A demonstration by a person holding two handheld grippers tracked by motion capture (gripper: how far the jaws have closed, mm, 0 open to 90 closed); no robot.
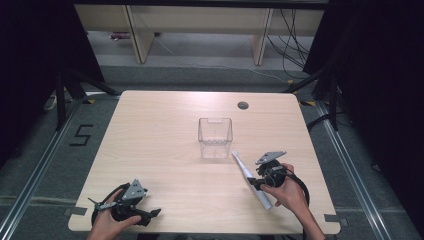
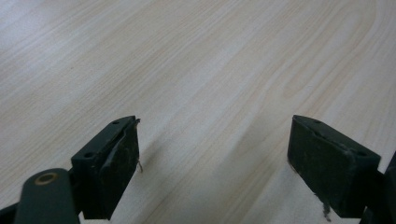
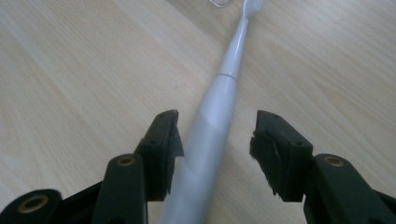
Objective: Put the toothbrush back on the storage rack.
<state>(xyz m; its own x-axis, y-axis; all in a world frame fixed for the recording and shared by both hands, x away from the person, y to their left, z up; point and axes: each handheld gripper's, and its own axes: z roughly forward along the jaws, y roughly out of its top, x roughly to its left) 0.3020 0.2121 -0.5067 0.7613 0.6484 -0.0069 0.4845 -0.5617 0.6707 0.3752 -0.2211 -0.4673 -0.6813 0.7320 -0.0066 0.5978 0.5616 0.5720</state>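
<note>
A white electric toothbrush point(image 1: 241, 164) lies on the wooden table point(image 1: 160, 150), head pointing toward a clear plastic box point(image 1: 215, 138). My right gripper point(image 1: 253, 181) is low over its handle. In the right gripper view the toothbrush point(image 3: 223, 88) runs between the jaws of the right gripper point(image 3: 215, 133). The handle lies close against the left pad point(image 3: 172, 144), and a gap remains on the other side, so the jaws are open. My left gripper point(image 1: 149, 215) rests near the table's front left edge. Its jaws stand wide open over bare wood in the left gripper view point(image 2: 212, 140).
A round cable hole point(image 1: 243, 105) sits near the table's far edge behind the box. Dark floor with rails surrounds the table, and wooden furniture legs stand beyond it. The box's rim point(image 3: 223, 3) peeks in at the top of the right gripper view.
</note>
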